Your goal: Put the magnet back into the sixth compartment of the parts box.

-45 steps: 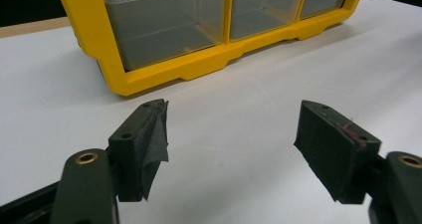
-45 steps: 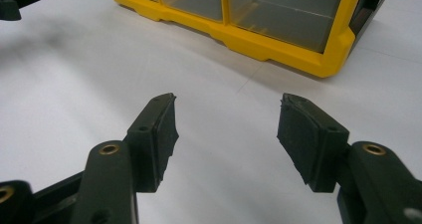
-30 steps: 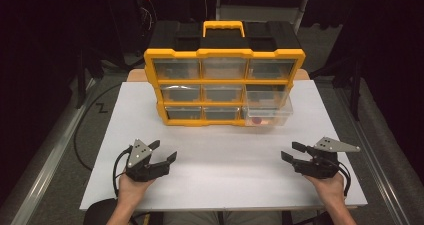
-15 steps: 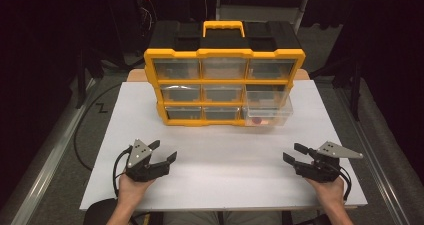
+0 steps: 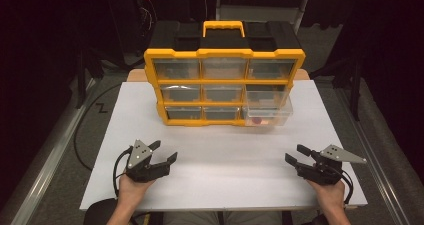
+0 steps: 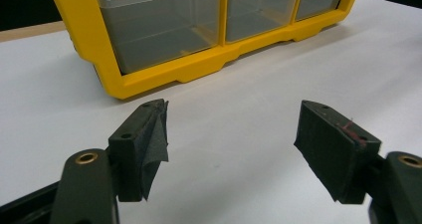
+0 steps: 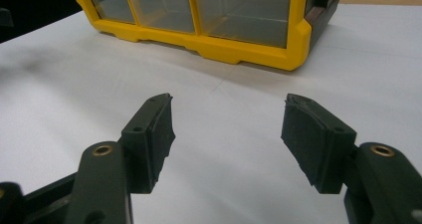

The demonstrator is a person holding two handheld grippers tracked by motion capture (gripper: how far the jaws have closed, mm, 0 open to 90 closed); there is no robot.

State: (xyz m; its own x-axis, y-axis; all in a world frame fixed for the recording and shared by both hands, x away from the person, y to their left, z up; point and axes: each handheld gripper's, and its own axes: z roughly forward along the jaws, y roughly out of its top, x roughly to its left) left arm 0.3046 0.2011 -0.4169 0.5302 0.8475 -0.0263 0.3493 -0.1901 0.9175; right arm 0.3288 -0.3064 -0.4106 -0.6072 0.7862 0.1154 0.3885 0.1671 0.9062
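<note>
Each hand carries a black two-jaw gripper: the left gripper (image 5: 162,155) and right gripper (image 5: 296,155) bear grey three-cornered plates and trailing black cables. Brass-coloured rivets sit beside worn black pads (image 6: 334,149), one streaked red.

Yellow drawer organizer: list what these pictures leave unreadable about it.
- Yellow drawer organizer: its back and sides are hidden by its own front in the high view.
- Pulled-out drawer, bottom right: a red thing inside is too small to identify.
- Left gripper view: the organizer's upper rows are cut off by the top edge.
- Right gripper view: the same, with glare on the drawer fronts.
</note>
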